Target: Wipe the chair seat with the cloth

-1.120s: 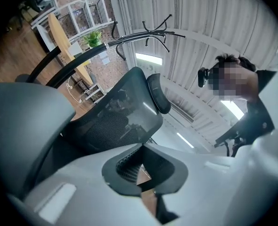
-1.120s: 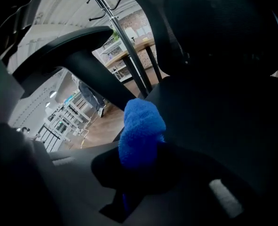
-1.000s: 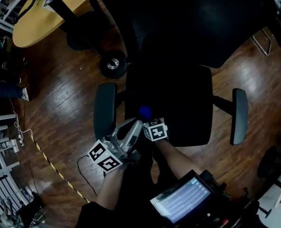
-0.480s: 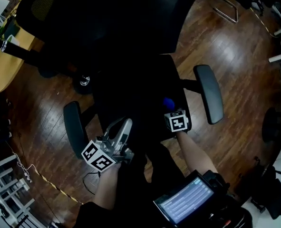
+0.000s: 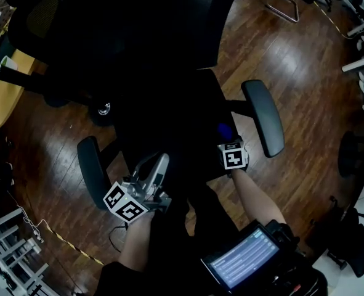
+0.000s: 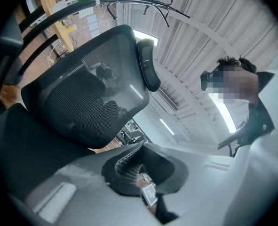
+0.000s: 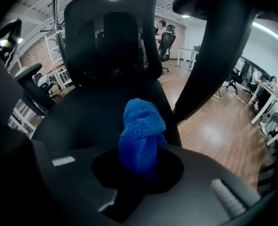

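**Condition.** The right claw [image 5: 225, 139] is clenched on the blue cloth [image 7: 141, 134]. The cloth stands out of the jaws as a bunched knob. It sits over the right front part of the chair seat [image 7: 94, 114], close to the right armrest [image 5: 263, 117]. No view settles whether the cloth presses on the seat or is just above it. The left claw [image 6: 141, 147] has its jaws closed together with nothing between them. It is held off the seat's front left corner, bracing nothing.

**Risks.**
- The wadded cloth offers only a small tip, so passes are likely to be narrow and leave strips unwiped.
- Drag on the seat fabric could pull the cloth from the jaws, since little of it appears gripped.
- This near the edge, a sideways stroke could run off the seat or strike the armrest.
- With nothing bracing it, the chair may swivel or shift under pressure.
- On the black seat, missed areas would be hard to spot.
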